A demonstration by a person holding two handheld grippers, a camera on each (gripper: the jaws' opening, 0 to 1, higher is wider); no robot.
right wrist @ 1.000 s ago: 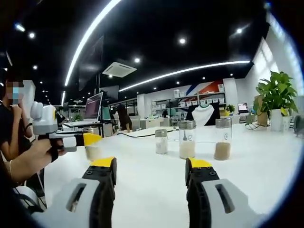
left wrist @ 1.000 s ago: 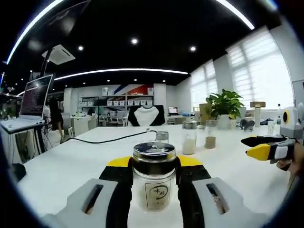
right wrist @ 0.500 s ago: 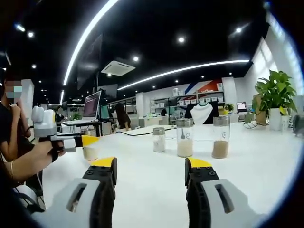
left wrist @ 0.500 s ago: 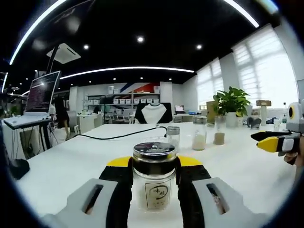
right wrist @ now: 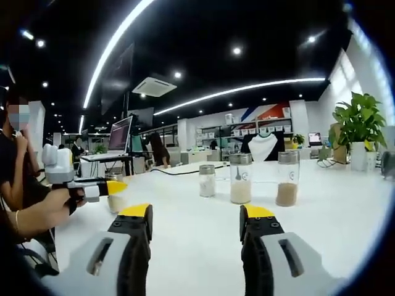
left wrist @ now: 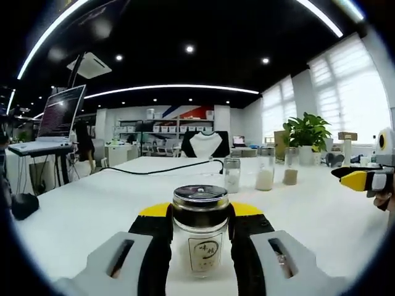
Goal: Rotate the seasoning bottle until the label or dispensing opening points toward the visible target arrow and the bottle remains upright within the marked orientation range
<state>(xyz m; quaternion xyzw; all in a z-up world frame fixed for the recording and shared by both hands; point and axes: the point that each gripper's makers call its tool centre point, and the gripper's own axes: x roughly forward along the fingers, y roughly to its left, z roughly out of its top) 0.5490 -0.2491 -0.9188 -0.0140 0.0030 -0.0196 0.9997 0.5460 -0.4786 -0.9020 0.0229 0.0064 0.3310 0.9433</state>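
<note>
My left gripper [left wrist: 200,237] has its fingers clamped on the clear glass seasoning bottle with a silver metal lid [left wrist: 199,229], which stands upright on the white bench [left wrist: 92,209] near its front edge; its base is cut off between the fingers and I cannot read the small label. My right gripper [right wrist: 194,237] hangs level over the bench, fingers apart on nothing. Three clear glass jars of powder [right wrist: 241,179] stand mid-bench.

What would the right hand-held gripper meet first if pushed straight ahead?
Probably the middle jar of three standing on the white table; the open right hand-held gripper has bare tabletop before that, though depth is uncertain.
</note>
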